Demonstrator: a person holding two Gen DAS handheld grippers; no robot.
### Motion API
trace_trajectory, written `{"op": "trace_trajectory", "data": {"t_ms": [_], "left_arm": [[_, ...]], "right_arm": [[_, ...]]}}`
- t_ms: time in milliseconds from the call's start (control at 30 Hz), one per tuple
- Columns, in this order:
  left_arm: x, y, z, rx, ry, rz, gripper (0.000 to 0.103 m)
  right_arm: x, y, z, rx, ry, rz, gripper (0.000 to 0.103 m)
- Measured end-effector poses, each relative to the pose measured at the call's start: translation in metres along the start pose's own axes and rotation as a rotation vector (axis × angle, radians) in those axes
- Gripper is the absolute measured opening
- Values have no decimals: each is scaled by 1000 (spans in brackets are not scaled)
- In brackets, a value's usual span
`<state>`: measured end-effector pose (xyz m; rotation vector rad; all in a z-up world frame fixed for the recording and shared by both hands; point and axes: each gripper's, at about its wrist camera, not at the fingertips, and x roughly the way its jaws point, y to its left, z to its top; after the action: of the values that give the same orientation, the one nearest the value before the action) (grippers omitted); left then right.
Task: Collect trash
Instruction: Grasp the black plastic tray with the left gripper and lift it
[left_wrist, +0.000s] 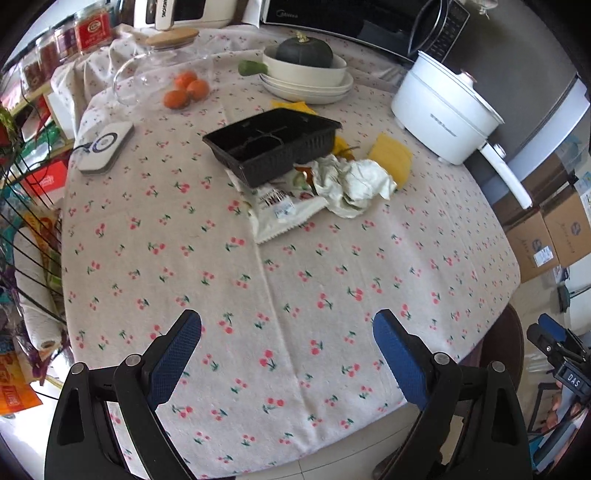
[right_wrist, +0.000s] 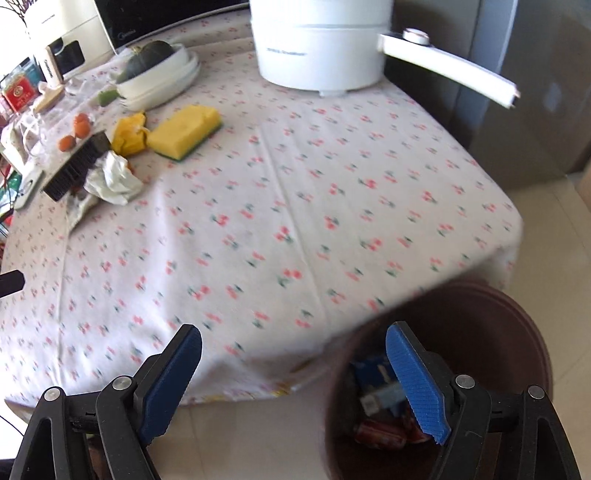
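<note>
Your left gripper (left_wrist: 287, 354) and right gripper (right_wrist: 293, 373) both gape empty. The bin (right_wrist: 517, 332), lower right, sits at the table edge for dropping; the wrappers (left_wrist: 314, 192) wait mid-frame.

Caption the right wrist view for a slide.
Open right hand-held gripper above the brown bin, leftover trash across the table.

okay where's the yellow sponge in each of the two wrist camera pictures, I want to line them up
Left wrist view: the yellow sponge is right of centre in the upper half, just right of the crumpled white paper.
Right wrist view: the yellow sponge is upper left, above and right of the same paper.
Shared landmark: the white electric pot, standing beyond the sponge in both.
</note>
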<state>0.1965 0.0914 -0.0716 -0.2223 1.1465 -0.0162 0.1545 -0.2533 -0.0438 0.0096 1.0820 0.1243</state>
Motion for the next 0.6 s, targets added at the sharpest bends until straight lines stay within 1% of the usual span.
{"op": "trace_trajectory", "data": {"t_ms": [100, 200, 333, 467, 600], "left_arm": [[7, 6, 27, 13, -30, 26, 96], [15, 3, 53, 66, -64, 59, 95], [28, -13, 81, 213, -88, 80, 95], [49, -26, 103, 358, -59, 81, 94], [70, -25, 120, 419, -15, 76, 93]], "right_arm": [[5, 15, 14, -12, -12, 6, 86], [14, 26, 23, -22, -3, 23, 87], [25, 32, 32, -22, 18, 43, 87], [31, 28, 37, -17, 29, 35, 87], [35, 18, 38, 11, 34, 31, 87]]}}
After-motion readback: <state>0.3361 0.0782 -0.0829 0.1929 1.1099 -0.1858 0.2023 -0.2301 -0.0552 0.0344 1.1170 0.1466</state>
